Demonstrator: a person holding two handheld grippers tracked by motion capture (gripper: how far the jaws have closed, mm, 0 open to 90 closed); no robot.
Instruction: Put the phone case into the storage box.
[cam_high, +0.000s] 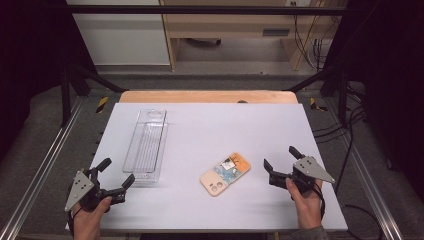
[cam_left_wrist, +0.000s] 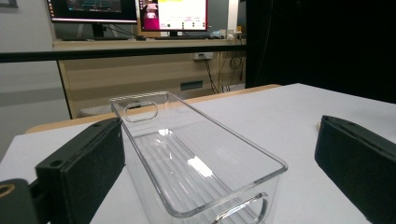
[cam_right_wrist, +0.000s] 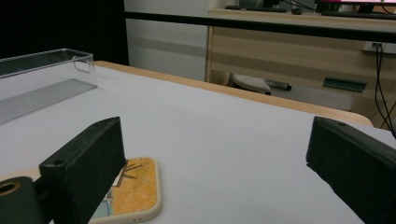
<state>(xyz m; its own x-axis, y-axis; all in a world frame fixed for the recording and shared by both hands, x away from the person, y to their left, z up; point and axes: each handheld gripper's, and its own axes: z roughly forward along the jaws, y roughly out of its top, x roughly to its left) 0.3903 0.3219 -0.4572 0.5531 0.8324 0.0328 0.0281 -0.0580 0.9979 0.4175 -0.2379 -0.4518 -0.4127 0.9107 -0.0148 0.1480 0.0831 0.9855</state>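
1. High view: a clear plastic bin (cam_high: 146, 146), long and narrow, lies lengthwise at centre left of the white table (cam_high: 210, 125), while a phone case (cam_high: 225, 174) with a printed orange and blue back lies face down, on a slant, at lower centre. The left gripper (cam_high: 116, 176) hovers at lower left with its jaws wide apart and holding nothing, its tips just beside the bin's near end, likely placed to steady it. The right gripper (cam_high: 281, 160), at lower right, is equally spread and empty, pointing at the case and lined up for a pick.

2. Left gripper view: the bin (cam_left_wrist: 196, 163) sits between the two black jaws, which flank its near end without touching it; its handle cut-outs show at both ends.

3. Right gripper view: the case's corner (cam_right_wrist: 135, 191) peeks from under the left jaw at lower left of the frame. The jaw seems to hover above it, though contact is hard to judge. The bin (cam_right_wrist: 42, 79) stands well apart at upper left.
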